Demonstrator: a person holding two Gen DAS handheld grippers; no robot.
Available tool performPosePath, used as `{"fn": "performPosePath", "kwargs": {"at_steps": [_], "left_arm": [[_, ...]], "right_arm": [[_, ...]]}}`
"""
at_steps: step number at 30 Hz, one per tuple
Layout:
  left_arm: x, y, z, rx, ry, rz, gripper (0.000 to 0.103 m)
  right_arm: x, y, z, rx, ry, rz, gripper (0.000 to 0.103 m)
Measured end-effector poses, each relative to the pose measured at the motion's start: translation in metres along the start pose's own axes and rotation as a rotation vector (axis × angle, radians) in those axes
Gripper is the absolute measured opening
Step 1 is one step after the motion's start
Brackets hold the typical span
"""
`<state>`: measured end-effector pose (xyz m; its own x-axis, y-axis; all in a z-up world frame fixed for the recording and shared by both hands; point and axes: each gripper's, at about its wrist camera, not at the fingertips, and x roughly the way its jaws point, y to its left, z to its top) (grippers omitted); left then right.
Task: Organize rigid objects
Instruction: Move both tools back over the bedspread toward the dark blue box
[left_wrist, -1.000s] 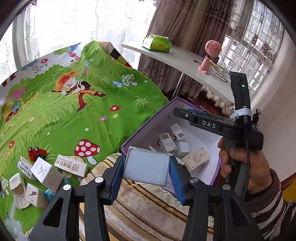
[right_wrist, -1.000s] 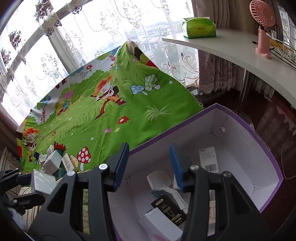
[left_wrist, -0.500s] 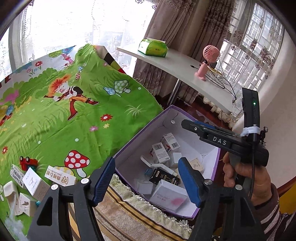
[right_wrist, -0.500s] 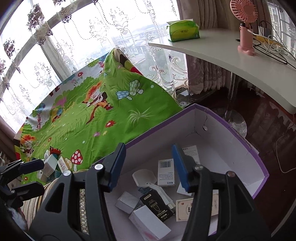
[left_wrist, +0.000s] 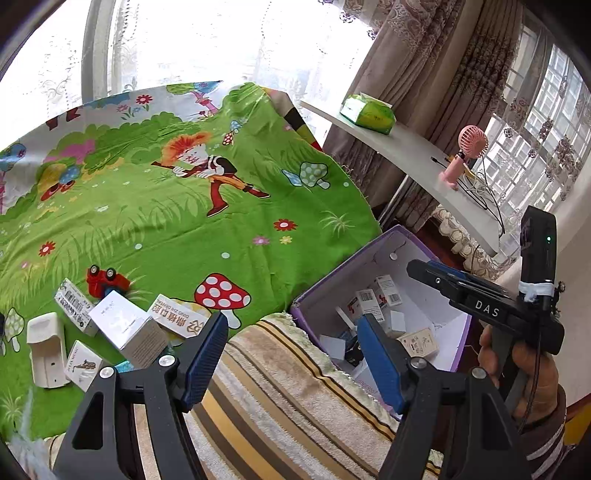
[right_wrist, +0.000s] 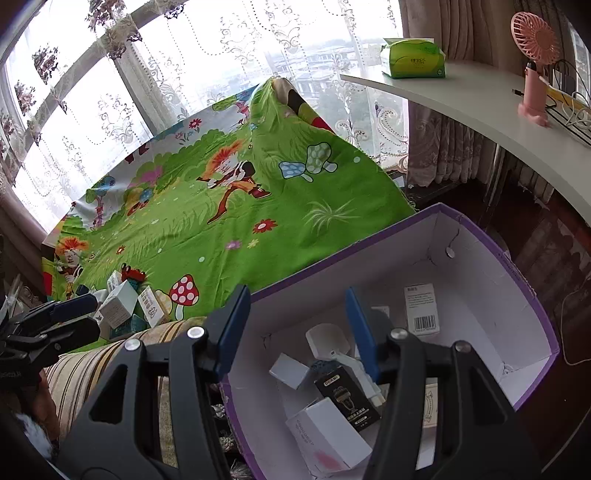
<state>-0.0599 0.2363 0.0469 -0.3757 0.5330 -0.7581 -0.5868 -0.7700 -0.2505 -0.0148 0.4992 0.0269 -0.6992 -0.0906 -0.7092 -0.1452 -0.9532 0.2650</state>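
Across the bed, the green cartoon sheet (left_wrist: 177, 229) takes up most of both views, its right edge falling to the open purple box (right_wrist: 532, 295) on the floor beside the striped blanket (left_wrist: 280, 373). Judging by what lies where, the sorting is partly done: the box already holds a fair scatter of small cartons, among them a black carton (right_wrist: 347, 397) and a barcode carton (right_wrist: 421, 308), while a loose cluster of boxes (left_wrist: 122, 325) and a red toy car (left_wrist: 107, 280) still wait near the sheet's lower left corner. How many are left is hard to count, since they overlap. The left gripper (left_wrist: 291, 354) hangs over the blanket between pile and box, jaws spread wide and holding nothing. The right gripper (right_wrist: 297, 326) hovers above the box's near wall, jaws likewise wide apart and empty. Most of the sheet is bare, so reaching back looks unobstructed; the box's far half has free floor.
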Motion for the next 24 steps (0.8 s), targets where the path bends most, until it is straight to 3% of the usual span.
{"fn": "performPosePath", "kwargs": {"at_steps": [13, 24], "left_arm": [[-0.045, 0.107, -0.029, -0.167, -0.041, 0.153, 0.073], [-0.071, 0.169, -0.053, -0.218, -0.039, 0.231, 0.073]], "right_arm": [[0.017, 0.059, -0.010, -0.106, 0.074, 0.070, 0.060], [0.046, 0.131, -0.020, -0.261, 0.154, 0.142, 0.060]]}}
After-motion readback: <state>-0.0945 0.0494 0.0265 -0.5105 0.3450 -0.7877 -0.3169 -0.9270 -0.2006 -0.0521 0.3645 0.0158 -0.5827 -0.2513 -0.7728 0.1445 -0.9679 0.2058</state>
